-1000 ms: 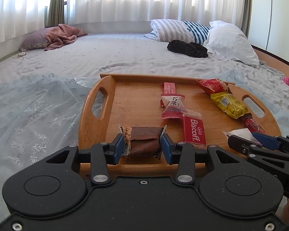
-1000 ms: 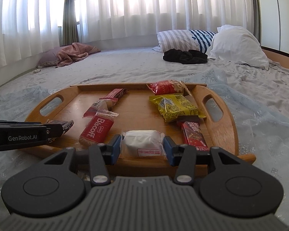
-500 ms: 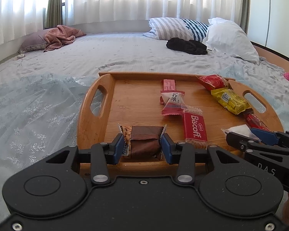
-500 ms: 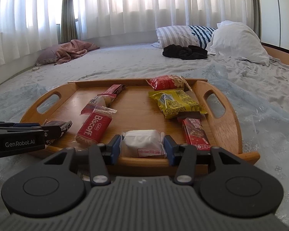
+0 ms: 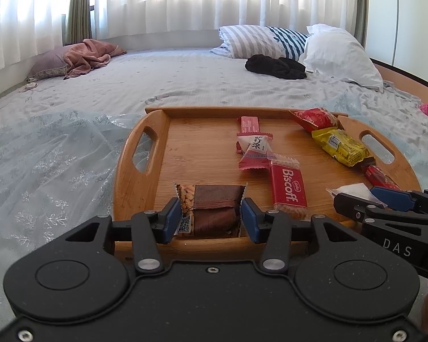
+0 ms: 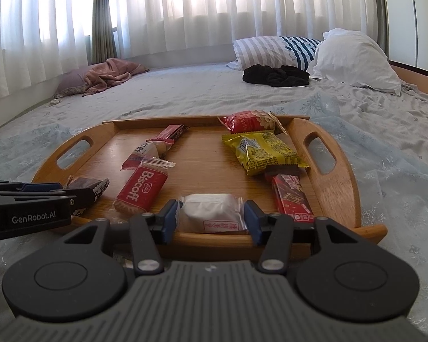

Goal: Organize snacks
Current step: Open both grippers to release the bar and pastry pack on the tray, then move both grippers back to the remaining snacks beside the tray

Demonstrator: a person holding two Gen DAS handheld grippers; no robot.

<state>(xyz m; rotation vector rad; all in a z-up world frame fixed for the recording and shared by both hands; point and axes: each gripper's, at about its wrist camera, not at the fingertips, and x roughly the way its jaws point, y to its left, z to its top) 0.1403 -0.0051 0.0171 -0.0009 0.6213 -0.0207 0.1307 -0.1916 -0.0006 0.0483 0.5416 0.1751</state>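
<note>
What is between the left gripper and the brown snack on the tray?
Nothing visible. The brown snack already lies between the left gripper's fingers, which have just been opening, at the tray's near edge.

Daylight enters through the white curtains (image 5: 202, 2) at the far side, which are overexposed. The bed (image 5: 162, 82) is evenly lit with soft shadows. Focus is sharp. Fisheye distortion bends edges; corners are vignetted dark.

Wrapped snacks (image 6: 141, 191) flat on wooden tray (image 6: 338, 188)
</note>
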